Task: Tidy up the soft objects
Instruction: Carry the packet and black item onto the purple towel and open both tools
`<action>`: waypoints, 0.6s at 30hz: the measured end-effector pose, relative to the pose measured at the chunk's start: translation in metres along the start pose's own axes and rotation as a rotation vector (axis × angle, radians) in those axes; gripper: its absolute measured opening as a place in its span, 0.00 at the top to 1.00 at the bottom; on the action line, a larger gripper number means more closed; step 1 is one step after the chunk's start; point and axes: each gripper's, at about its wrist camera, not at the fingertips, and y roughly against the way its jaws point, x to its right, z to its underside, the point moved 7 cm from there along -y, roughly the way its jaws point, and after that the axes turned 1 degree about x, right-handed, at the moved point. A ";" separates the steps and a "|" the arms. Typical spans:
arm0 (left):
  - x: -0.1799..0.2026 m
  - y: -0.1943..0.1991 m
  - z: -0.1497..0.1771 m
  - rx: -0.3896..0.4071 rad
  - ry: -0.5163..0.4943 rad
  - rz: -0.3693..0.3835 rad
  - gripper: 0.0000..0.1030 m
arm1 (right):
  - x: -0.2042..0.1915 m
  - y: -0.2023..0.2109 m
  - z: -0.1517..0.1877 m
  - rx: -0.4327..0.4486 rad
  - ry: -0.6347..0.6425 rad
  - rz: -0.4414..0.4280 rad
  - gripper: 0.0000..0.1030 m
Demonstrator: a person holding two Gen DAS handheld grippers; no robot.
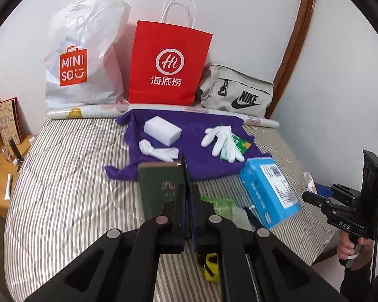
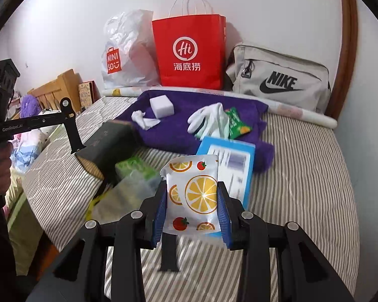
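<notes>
A purple towel [image 1: 201, 136] [image 2: 184, 123] lies on the striped bed. On it are a white sponge block [image 1: 162, 128] [image 2: 161, 105], a white sock [image 1: 157, 149] [image 2: 143, 118], white gloves [image 1: 221, 141] [image 2: 209, 119] and a green packet [image 1: 243, 144] [image 2: 237, 123]. My left gripper [image 1: 189, 196] is shut on a dark green book [image 1: 161, 188] [image 2: 105, 146], held above the bed. My right gripper [image 2: 192, 216] is shut on a white pouch with orange slices [image 2: 192, 196].
A blue box [image 1: 269, 191] [image 2: 229, 166] lies by the towel. A green pack [image 2: 136, 168] and a yellow item [image 1: 210, 266] lie near the front. A Miniso bag [image 1: 83, 58], red paper bag [image 1: 168, 63] and grey Nike bag [image 1: 239, 90] stand against the wall.
</notes>
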 end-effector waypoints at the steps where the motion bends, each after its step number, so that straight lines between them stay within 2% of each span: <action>1: -0.001 -0.004 -0.004 -0.001 0.001 0.001 0.96 | 0.001 -0.004 -0.005 -0.001 0.001 0.002 0.64; 8: -0.007 -0.029 -0.036 -0.004 -0.004 -0.017 0.96 | 0.018 -0.033 -0.046 -0.014 -0.010 0.026 0.64; 18: -0.019 -0.085 -0.072 -0.047 0.016 -0.012 0.96 | 0.046 -0.086 -0.084 -0.056 -0.048 0.030 0.64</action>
